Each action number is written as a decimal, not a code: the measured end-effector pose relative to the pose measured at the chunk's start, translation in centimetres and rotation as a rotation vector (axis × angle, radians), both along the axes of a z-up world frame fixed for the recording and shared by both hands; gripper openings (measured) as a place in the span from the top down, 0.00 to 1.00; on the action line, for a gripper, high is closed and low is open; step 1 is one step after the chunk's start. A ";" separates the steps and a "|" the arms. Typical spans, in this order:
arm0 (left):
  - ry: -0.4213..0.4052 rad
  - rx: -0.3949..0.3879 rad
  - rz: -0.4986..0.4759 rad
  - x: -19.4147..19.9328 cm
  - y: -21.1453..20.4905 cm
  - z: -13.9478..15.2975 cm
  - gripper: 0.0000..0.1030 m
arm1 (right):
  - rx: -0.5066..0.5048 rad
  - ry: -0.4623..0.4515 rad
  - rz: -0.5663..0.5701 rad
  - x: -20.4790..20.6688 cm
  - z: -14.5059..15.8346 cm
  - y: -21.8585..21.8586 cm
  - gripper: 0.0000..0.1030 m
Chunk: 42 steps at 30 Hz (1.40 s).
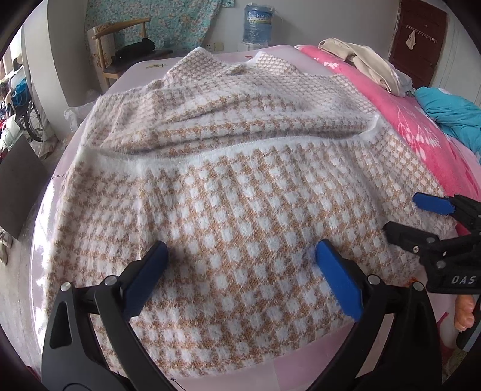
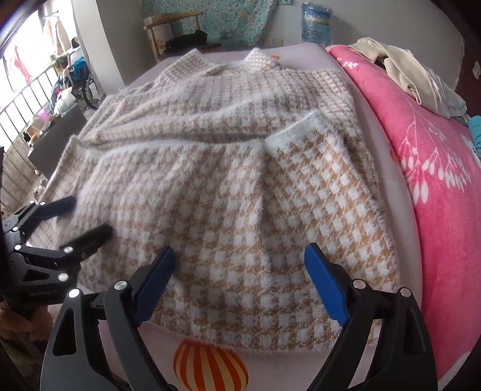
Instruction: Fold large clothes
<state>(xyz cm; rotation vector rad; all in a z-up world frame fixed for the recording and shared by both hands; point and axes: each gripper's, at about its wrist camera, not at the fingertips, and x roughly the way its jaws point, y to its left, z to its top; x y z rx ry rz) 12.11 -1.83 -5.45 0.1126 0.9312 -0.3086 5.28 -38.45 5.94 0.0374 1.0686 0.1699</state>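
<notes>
A fuzzy tan-and-white houndstooth sweater (image 1: 240, 186) lies flat on a pale pink bed sheet (image 1: 270, 358), its lower part folded up over the body, white hem edge across the middle. It also shows in the right wrist view (image 2: 240, 192). My left gripper (image 1: 240, 267) is open and empty, just above the near folded part. My right gripper (image 2: 240, 270) is open and empty over the sweater's near right part. The right gripper shows at the right edge of the left wrist view (image 1: 402, 216). The left gripper shows at the left of the right wrist view (image 2: 87, 216).
A pink floral blanket (image 2: 436, 168) lies along the right side with beige clothes (image 2: 399, 69) and a teal garment (image 1: 451, 114) on it. A wooden chair (image 1: 120, 48) and a water jug (image 1: 255, 24) stand behind the bed. The bed's left edge drops to the floor.
</notes>
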 end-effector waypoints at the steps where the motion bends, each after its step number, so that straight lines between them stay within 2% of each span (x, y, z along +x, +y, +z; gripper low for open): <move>1: 0.002 0.001 0.000 0.1 -0.1 0.0 0.07 | 0.000 -0.008 -0.002 -0.1 0.0 0.0 0.13; 17: 0.012 0.002 0.007 0.4 -0.1 -0.1 0.07 | -0.041 0.001 0.005 0.3 -0.4 0.5 0.07; 42: 0.024 0.005 0.014 0.4 0.0 -0.2 0.07 | -0.045 -0.008 0.004 0.2 -0.6 0.5 0.06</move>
